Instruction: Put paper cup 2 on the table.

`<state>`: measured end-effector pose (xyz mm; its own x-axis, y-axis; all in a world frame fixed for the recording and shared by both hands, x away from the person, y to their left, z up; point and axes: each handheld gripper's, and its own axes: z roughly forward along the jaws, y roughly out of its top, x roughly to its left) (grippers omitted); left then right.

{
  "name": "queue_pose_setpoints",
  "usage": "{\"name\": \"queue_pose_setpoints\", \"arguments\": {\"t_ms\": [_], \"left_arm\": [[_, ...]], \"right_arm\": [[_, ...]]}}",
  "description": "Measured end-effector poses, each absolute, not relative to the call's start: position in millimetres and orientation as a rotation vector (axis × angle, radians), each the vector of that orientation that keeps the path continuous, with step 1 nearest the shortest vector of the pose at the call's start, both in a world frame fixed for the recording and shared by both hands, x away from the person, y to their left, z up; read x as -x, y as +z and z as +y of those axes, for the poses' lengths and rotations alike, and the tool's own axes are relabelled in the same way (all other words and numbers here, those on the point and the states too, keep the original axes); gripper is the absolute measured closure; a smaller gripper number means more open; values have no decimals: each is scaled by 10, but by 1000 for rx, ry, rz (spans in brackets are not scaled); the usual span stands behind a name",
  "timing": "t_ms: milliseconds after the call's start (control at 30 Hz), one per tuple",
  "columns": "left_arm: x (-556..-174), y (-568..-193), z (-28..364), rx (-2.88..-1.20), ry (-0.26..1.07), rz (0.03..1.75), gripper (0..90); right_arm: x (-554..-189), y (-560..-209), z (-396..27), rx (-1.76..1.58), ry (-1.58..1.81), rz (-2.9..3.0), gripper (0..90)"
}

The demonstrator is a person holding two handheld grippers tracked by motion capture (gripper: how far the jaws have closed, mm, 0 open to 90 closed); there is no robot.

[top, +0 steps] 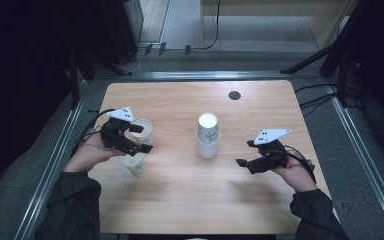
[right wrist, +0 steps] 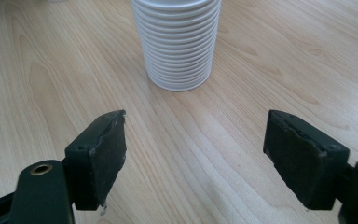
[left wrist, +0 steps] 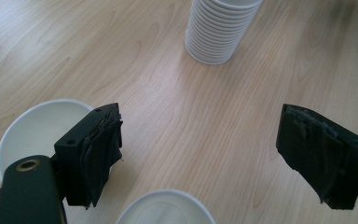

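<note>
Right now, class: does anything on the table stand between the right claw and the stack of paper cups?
Nothing visible does. The right claw stands open, facing the stack of paper cups, with bare wooden table between them. The two single cups stand apart, beside the left claw.

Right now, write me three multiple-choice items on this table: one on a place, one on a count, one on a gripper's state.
1. Where is the stack of paper cups?
A. mid-table
B. far left corner
C. on the floor

2. How many single cups stand by the left hand-held gripper?
A. none
B. two
C. five

3. How are the right hand-held gripper's jaws?
A. shut on a cup
B. open, nothing between them
C. shut on a spoon

Answers: 1 A, the stack stands near the table's middle. 2 B, a far cup and a near cup are there. 3 B, bare wood shows between the jaws.
</note>
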<state>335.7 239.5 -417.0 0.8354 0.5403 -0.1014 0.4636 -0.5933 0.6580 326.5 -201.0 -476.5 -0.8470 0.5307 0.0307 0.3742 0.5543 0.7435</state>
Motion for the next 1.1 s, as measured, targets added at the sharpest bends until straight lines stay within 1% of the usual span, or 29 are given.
{"name": "queue_pose_setpoints", "arguments": {"t_ms": [233,500,700,767,833,967,1100], "left_arm": [[-3375,-4216,2080,-2279,130,737,142],[-3317,-4230,1788,-2242,94,693,142],[-3276,-4294,1592,-2260,92,679,142],[-3257,-4325,1540,-2246,69,679,142],[-3231,-4349,1497,-2247,89,683,141],[-3185,-4409,1433,-2215,89,708,142],[-3134,-4468,1386,-2210,96,696,141]], "right_arm": [[-3235,-4765,-2008,-751,1165,2593,215],[-3228,-4776,-1958,-727,1160,2609,215],[-3209,-4788,-1910,-706,1156,2629,215],[-3196,-4790,-1899,-701,1157,2633,215],[-3184,-4787,-1890,-690,1158,2635,215],[-3165,-4783,-1874,-686,1168,2636,215],[-3152,-4799,-1818,-659,1167,2650,215]]}}
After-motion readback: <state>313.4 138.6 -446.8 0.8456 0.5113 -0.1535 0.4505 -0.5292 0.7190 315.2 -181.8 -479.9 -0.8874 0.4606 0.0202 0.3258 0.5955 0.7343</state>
